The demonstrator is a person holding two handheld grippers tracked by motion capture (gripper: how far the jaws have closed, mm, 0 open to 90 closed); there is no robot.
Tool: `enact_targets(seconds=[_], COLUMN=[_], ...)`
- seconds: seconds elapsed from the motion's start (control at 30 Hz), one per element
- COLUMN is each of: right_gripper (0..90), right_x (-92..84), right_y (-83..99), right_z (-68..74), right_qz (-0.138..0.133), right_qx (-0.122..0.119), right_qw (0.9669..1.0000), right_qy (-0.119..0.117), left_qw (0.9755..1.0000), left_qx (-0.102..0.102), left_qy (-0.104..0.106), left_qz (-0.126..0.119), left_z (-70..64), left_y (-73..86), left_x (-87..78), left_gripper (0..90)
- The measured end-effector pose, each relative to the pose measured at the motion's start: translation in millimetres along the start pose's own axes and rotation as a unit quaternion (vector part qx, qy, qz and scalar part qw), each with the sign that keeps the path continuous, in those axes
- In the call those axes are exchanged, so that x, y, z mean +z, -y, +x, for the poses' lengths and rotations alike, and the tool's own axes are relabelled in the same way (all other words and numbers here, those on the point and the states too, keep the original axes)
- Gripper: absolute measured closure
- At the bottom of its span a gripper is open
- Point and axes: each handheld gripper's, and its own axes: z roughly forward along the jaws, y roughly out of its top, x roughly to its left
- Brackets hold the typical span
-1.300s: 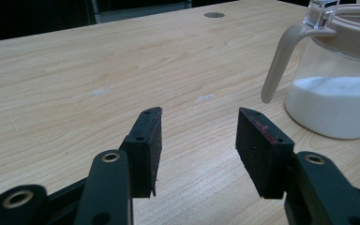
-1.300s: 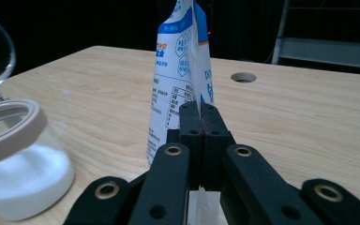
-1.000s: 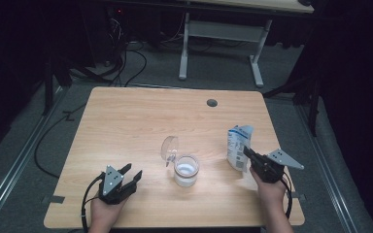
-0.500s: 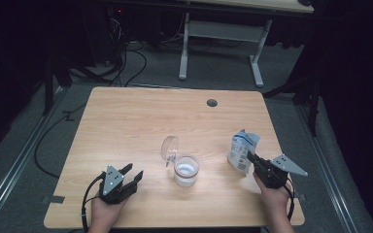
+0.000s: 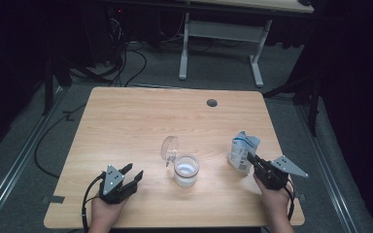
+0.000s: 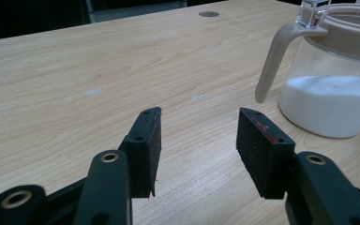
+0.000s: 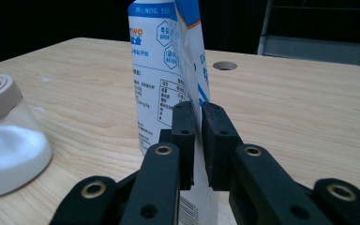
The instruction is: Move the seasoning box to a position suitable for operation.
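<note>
A pale wood-grain table (image 5: 126, 126) with rounded corners carries a clear, round jar (image 5: 186, 171); it has a beige rim and handle, its lid is flipped up, and white powder lies in its lower part. It sits between the two tools, nearer the right one's level than behind it.

The right gripper (image 5: 250, 159) has its black, flat-padded jaws nearly together on the thin edge of a soft white-and-blue printed pouch (image 5: 243, 151), which stands upright just ahead of the hand. The jaws have just been easing apart a little, with the pouch's edge between them; the pads look close enough to be touching it.

The left gripper (image 5: 132, 175) rests low on the table with its jaws well apart and nothing between them; the jar is ahead and to its right.
</note>
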Motion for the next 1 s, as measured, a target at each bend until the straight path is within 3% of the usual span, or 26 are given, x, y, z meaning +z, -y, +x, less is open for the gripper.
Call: enact_targets(seconds=[0.53,1.0], right_gripper=[66.4,49.1], right_x=[0.8,3.3], right_y=[-0.2,1.2], right_z=[-0.2,1.4], right_qz=[0.009,0.031], right_qx=[0.013,0.008], right_qw=[0.9999,0.9995], right_qy=[0.000,0.008], left_qw=[1.0000,1.0000], left_qx=[0.000,-0.003], left_qy=[0.001,0.002], left_qz=[0.001,0.006], left_z=[0.1,0.6], left_y=[-0.2,0.4], left_x=[0.1,1.6], left_gripper=[50.7,50.6])
